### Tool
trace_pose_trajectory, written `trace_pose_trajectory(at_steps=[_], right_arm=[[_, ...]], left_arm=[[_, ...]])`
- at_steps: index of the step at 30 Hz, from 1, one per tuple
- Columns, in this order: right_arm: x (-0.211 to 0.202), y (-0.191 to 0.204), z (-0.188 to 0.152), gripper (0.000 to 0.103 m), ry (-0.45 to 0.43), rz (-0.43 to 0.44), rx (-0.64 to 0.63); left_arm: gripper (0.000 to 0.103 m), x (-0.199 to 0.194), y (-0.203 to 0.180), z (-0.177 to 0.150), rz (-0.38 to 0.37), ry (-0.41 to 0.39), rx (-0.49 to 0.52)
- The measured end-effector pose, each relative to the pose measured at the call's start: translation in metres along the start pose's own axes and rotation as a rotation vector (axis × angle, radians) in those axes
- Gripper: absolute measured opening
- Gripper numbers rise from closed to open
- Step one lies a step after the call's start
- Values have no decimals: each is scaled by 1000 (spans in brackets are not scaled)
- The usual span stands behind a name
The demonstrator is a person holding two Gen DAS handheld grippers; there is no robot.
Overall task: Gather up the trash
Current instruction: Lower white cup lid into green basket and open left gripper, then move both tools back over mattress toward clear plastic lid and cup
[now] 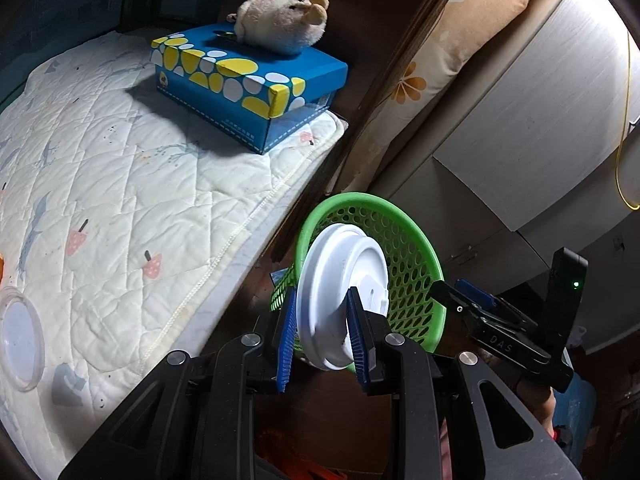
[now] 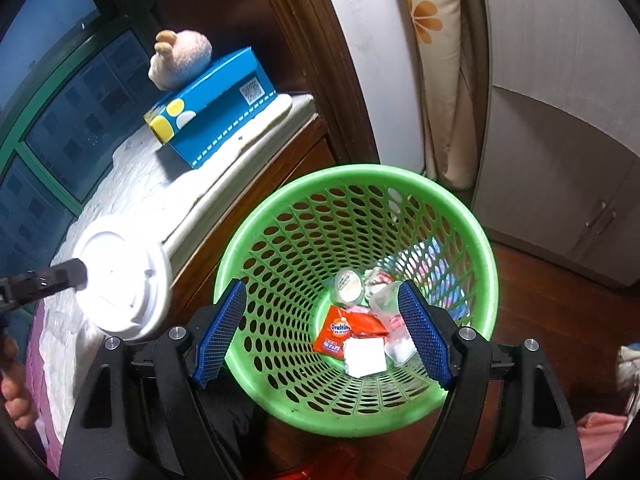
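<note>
Both grippers, the left gripper [image 1: 322,334] and the right gripper [image 2: 324,332], were matte black frames with round silver screws. Their fingers [image 2: 424,334] wore blue ribbed pads. Bare skin of a hand [image 2: 14,396] showed at the edge.

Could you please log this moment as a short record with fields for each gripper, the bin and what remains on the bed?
left gripper: shut on the white cup lid, held on edge beside the basket rim
right gripper: open, holding nothing, above the basket
green mesh wastebasket: on the wooden floor beside the bed, holding an orange Ovaltine packet, a white square piece and crumpled wrappers
clear plastic lid: lying flat on the quilted mattress
blue tissue box: on the mattress corner, plush toy on top
</note>
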State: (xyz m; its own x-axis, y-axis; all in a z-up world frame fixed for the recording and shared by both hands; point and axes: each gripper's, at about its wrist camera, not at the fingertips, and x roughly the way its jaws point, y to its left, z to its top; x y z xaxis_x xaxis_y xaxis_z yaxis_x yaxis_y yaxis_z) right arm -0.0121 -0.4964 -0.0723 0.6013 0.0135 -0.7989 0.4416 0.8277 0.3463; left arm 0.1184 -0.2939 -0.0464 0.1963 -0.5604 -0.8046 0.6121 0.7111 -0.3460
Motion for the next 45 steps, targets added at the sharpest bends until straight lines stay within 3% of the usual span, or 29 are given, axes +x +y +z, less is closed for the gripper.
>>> trace_pose_trajectory(at_steps=[14,15,18,23,33,45], right_arm=[[-12,-15,-7,78,-18,2,47],[-13,-17,-7,78,-19,2,51],[-15,-21,-10,78,-21,1,62],[-18,-26,-13,78,-19,7,78],[-17,-3,-12,80,-15,54,44],[-3,62,-9,83,14,126,-73]], left_arm=[[24,59,-36,-1,-4,95,64],[26,62,-37,0,-7,97,65],[51,69,-40,1,-6,97,64],[51,73,-34,-4,-10,95,50],[51,31,-2,-15,73,14,10],[57,-37,76,-35,227,-99,-118]])
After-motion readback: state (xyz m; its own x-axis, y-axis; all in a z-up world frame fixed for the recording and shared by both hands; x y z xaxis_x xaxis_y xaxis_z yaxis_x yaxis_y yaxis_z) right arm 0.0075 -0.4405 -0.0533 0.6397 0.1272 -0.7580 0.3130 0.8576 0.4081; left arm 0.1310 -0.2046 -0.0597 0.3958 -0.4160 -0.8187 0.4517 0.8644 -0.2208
